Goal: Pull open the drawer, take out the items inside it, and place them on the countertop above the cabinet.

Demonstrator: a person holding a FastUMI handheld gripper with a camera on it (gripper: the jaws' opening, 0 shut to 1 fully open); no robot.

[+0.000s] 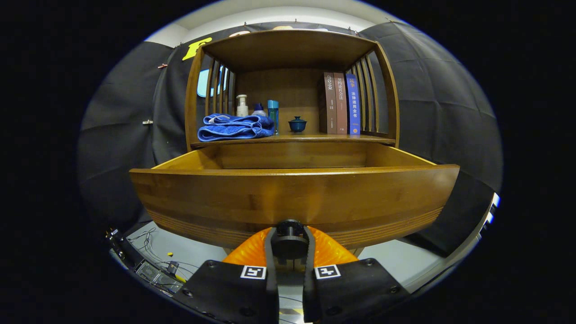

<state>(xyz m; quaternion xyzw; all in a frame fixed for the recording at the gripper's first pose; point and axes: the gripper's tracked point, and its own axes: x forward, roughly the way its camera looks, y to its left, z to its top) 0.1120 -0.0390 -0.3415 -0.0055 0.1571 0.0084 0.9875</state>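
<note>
**Drawer pulled out, knob in grip**

Nearest: gripper (290, 245), two black fingers (269, 261) closed on a round black knob (289, 243), one either side, both pressing. Orange finger shells fanned out behind the knob, under the drawer's lower edge.

Drawer (294, 193): wooden, wide curved front, drawn well out of the cabinet (292, 49). Side walls and back wall visible over the front rim; floor and contents hidden behind the front panel, so what lies inside cannot be told.

Countertop (310, 137): shelf surface just above the drawer opening. Already holds a folded blue towel (235, 127), a pump bottle (242, 105), a small blue-capped bottle (258, 109), a tall blue bottle (273, 116), a lidded blue cup (297, 124) and three upright books (342, 103).

Step in hand, as judged: opening stroke at or near its end. Next move calls for letting go of the knob, rising above the front rim, then reaching down into the drawer.

Edges and room: front rim to clear on the way in and out; countertop edge overhangs the drawer's rear. Slatted sides close in the shelf left and right, roof above. Bare wood between cup and books, and along the front edge right of the towel, likeliest spots for setting down.
</note>
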